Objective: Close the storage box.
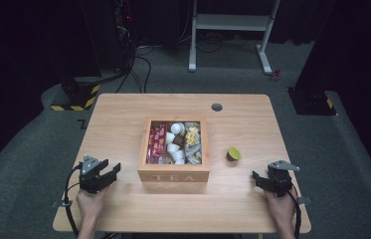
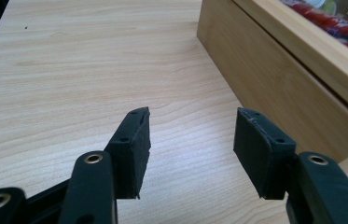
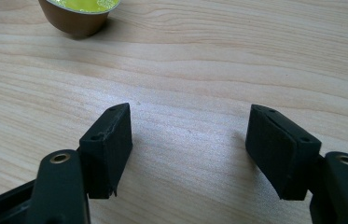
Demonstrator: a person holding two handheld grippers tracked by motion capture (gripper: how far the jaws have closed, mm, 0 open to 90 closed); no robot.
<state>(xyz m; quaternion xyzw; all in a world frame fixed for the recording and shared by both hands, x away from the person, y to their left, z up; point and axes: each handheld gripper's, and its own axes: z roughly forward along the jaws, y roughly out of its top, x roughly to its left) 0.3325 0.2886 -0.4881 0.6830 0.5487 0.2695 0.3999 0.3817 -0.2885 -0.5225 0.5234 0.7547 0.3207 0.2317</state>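
A wooden box marked TEA [image 1: 173, 175] stands in the middle of the table, filled with red packets, white capsules and yellow sachets. A small brown capsule with a yellow-green lid [image 1: 233, 154] sits on the table to the box's right; it lies at the top left of the right gripper view [image 3: 80, 14]. My left gripper [image 1: 113, 167] rests near the table's front left, open and empty [image 2: 191, 140], with the box's side wall [image 2: 279, 79] just ahead to its right. My right gripper [image 1: 258, 178] is at the front right, open and empty [image 3: 188, 140], a short way from the capsule.
The light wood table [image 1: 118, 119] has a round grey cable port [image 1: 217, 107] near its far edge. Beyond the table are a dark carpeted floor, a white desk frame [image 1: 230, 30] and black stands with cables.
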